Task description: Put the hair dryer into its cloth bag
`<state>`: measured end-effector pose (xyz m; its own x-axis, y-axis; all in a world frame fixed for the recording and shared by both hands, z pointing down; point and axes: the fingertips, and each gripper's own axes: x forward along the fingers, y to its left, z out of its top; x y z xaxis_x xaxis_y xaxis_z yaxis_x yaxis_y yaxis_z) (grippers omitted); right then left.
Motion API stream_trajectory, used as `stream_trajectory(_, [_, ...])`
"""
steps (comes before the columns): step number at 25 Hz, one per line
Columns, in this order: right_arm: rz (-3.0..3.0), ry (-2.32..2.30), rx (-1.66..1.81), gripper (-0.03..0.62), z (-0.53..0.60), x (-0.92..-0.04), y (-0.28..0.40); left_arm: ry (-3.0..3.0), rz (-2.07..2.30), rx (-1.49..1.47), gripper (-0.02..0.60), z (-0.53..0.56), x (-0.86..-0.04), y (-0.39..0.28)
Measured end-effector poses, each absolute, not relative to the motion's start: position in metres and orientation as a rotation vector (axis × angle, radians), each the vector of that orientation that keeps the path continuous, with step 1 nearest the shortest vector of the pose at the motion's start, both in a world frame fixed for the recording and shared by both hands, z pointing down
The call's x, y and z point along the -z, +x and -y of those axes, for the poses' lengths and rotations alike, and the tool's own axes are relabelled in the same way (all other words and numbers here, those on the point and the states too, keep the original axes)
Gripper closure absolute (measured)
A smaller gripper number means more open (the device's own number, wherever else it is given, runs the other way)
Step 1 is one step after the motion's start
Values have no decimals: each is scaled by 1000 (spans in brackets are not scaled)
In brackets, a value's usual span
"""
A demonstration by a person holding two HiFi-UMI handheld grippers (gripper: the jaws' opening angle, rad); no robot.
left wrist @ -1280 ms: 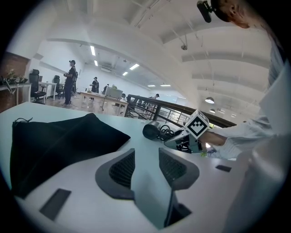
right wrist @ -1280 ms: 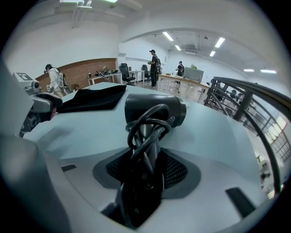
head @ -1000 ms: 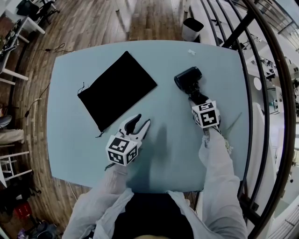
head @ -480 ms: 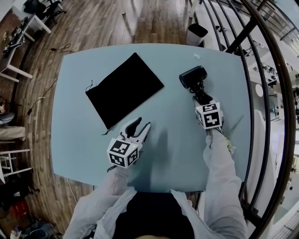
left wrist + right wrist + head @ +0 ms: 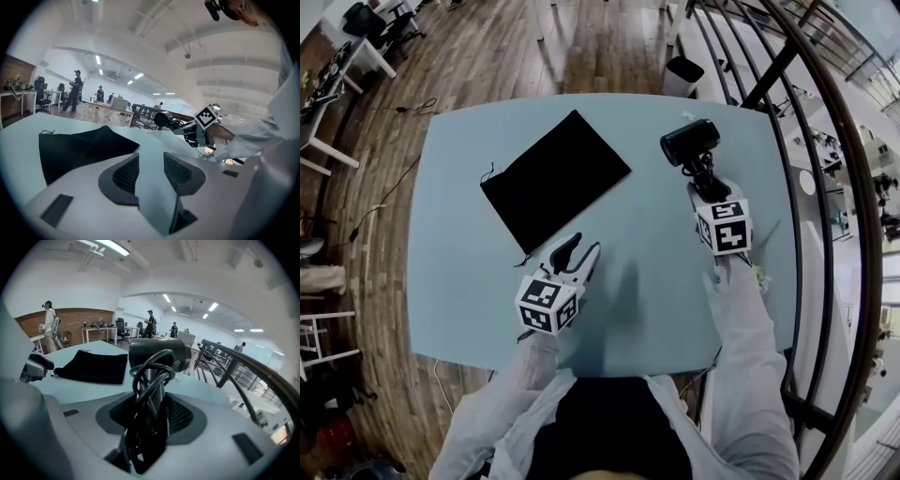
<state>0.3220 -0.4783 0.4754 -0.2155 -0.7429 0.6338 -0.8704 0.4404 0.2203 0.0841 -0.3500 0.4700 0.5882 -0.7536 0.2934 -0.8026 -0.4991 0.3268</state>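
Head view: right claw (image 5: 703, 186) grips the hair dryer (image 5: 691, 142) by its handle; cloth bag (image 5: 555, 178) lies diagonally leftward, beside the open, empty left claw (image 5: 578, 255).

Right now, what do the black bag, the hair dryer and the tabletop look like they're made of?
The bag: soft matte black cloth, maybe velvety; it lies flat and limp without shine.
The hair dryer: probably hard black plastic, with a faint sheen on the barrel; its cord looks rubbery, looped around the handle.
The tabletop: smooth pale blue-grey, perhaps laminate; even colour, no grain.
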Motion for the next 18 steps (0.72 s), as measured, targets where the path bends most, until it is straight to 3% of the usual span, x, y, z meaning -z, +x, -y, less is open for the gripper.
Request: stream_trajectory(18, [2021, 1423, -292, 391, 361, -431, 263, 2492, 1191, -136, 402, 291, -429, 29])
